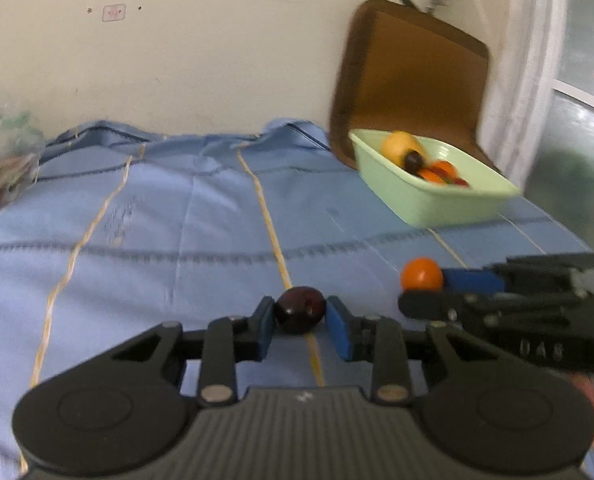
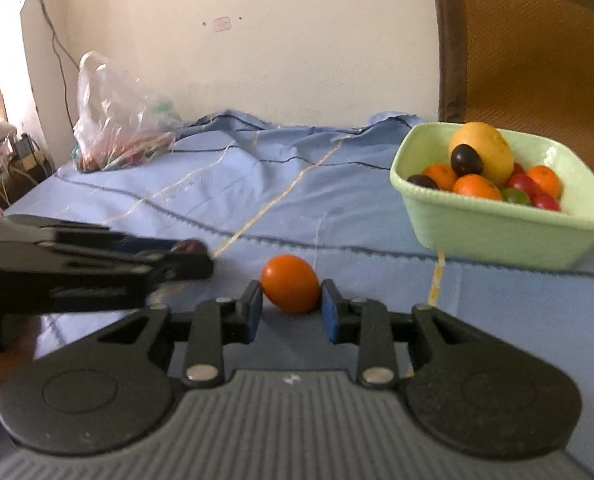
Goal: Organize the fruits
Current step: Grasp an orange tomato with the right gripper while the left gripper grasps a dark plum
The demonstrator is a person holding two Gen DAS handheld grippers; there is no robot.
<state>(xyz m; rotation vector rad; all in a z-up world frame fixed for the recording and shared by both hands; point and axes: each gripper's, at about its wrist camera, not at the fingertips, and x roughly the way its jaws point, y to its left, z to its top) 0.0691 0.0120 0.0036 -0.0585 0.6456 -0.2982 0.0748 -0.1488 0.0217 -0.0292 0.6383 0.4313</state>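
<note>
Blue cloth [image 2: 337,200]: green tub [image 2: 497,232] beyond; left fingers [image 1: 266,320] pinch plum [image 1: 300,309]; right fingers [image 2: 253,308] clasp orange [image 2: 290,283].

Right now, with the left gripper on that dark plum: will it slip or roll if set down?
The dark plum looks round and glossy, so it would probably roll on the blue cloth if released. Its shiny skin may slip between the left gripper's pads, which pinch only its sides. It looks small, so likely light.

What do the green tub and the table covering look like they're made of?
The green tub looks like moulded plastic: one uniform pastel colour, rounded rim, a soft sheen. The blue cloth appears to be woven fabric, matte, with wrinkles, stitched lines and a bunched far edge.
</note>
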